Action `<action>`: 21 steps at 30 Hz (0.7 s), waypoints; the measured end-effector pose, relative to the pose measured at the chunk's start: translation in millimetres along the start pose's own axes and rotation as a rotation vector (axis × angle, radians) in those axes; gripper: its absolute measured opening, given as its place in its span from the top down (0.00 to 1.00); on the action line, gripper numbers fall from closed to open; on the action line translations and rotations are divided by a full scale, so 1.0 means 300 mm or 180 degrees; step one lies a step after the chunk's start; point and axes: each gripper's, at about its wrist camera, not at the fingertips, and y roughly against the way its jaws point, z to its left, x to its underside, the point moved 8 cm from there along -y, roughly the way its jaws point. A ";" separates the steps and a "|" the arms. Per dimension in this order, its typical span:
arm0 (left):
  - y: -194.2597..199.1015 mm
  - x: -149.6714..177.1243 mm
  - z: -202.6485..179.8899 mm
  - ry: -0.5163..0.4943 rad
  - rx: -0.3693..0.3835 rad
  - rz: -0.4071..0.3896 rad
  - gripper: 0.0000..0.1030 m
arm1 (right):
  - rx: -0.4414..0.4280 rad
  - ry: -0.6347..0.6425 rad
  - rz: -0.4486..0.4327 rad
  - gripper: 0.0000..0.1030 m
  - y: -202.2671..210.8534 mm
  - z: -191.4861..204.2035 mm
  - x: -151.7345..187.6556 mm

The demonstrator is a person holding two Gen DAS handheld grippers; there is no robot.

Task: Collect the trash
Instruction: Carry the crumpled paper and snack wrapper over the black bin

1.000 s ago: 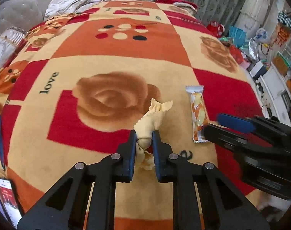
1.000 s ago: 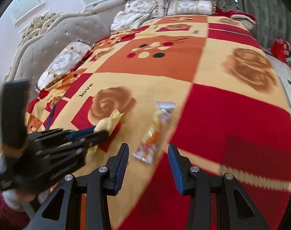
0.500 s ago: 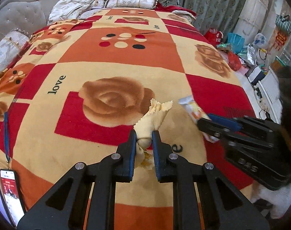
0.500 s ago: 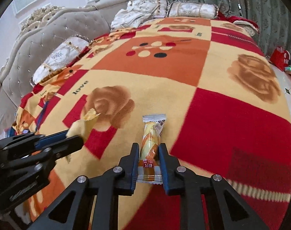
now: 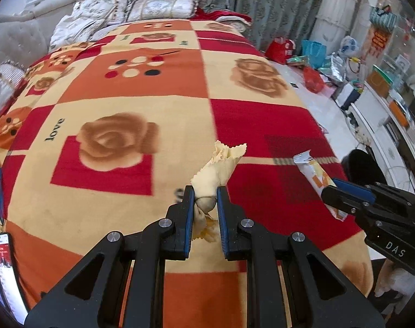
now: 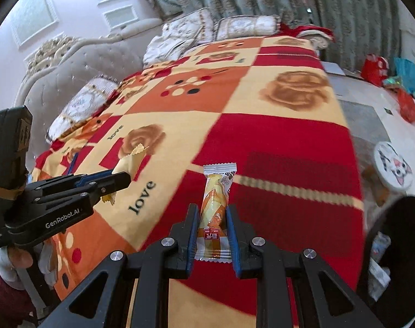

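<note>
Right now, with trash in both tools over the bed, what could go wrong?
1. The left tool pinches only the waist of the crumpled yellow cloth; it may slip out.
2. The snack wrapper is slick film, clamped near one end by the right tool, and could slide free.
3. The tools sit close together and may collide.

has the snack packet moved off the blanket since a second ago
Yes. The snack packet lay flat on the cream square by the rose; now the right gripper holds it lifted over the blanket's red square.
</note>
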 end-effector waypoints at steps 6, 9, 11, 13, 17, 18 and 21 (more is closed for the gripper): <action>0.021 -0.001 -0.133 -0.0154 0.0100 -0.0020 0.86 | 0.0089 -0.0146 -0.0136 0.81 0.104 -0.083 0.033; 0.027 -0.007 -0.211 -0.0232 0.0178 -0.0027 0.86 | 0.0146 -0.0210 -0.0201 0.81 0.151 -0.124 0.045; 0.029 -0.012 -0.268 -0.0286 0.0244 -0.0028 0.86 | 0.0222 -0.0254 -0.0247 0.81 0.189 -0.164 0.053; 0.026 -0.017 -0.337 -0.0335 0.0335 -0.0019 0.86 | 0.0290 -0.0311 -0.0287 0.81 0.223 -0.207 0.059; 0.013 -0.028 -0.482 -0.0443 0.0534 0.0018 0.86 | 0.0439 -0.0472 -0.0376 0.81 0.298 -0.316 0.078; 0.007 -0.030 -0.520 -0.0482 0.0575 0.0027 0.86 | 0.0475 -0.0521 -0.0395 0.81 0.316 -0.345 0.084; -0.020 -0.031 -0.634 -0.0602 0.0677 0.0086 0.86 | 0.0608 -0.0653 -0.0432 0.81 0.359 -0.437 0.105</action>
